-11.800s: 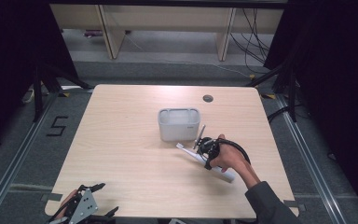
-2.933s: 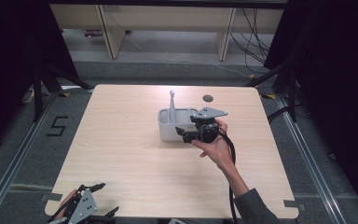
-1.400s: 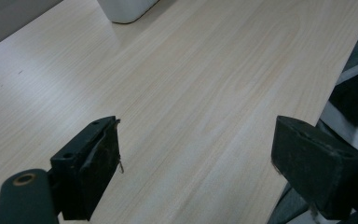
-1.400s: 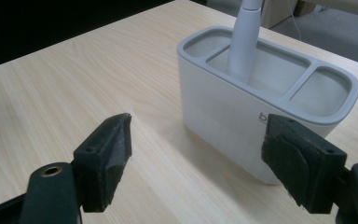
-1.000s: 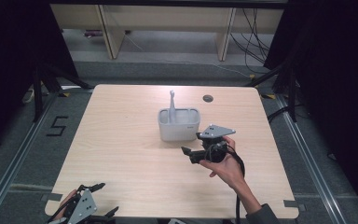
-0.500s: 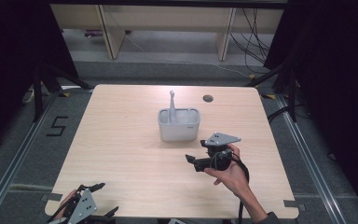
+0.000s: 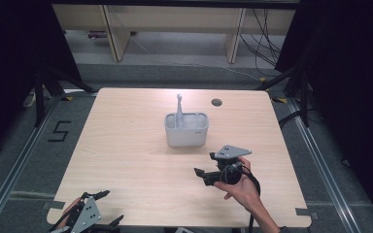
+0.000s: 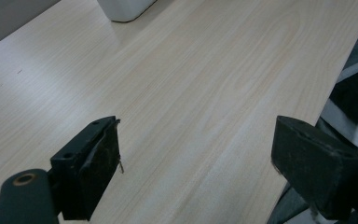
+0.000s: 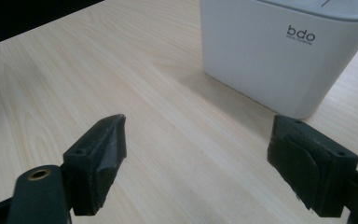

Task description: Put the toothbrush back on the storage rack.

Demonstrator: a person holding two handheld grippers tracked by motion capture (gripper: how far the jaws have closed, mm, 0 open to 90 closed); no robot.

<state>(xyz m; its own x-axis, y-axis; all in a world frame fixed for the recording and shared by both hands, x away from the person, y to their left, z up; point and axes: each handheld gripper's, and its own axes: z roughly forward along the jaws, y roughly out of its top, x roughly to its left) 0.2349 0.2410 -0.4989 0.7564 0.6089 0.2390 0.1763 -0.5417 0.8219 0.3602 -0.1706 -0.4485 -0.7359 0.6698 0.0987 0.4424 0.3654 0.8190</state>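
Observation:
A white tub [image 7: 186,129] marked "bdo" stands at the middle of the wooden table [image 7: 126,145]; a pale utensil handle [image 7: 179,106] sticks upright out of its left side. My right gripper [image 7: 200,175] hovers over the table in front and to the right of the tub, held by a hand [image 7: 243,189], open with nothing between its jaws. In the right gripper view the tub [image 9: 284,51] fills the upper right, beyond the open gripper [image 9: 205,163]. My left gripper [image 7: 108,208] rests at the table's near left corner, open and empty [image 8: 196,163].
A small dark round hole [image 7: 216,102] lies in the table at the back right of the tub. Shelving [image 7: 175,24] and cables stand on the floor beyond the far edge. A "5" mark [image 7: 60,131] is on the floor at left.
The right gripper has drawn back from the tub toward the near right of the table. The utensil that it held lying on the table earlier now stands in the tub. The left gripper has stayed put.

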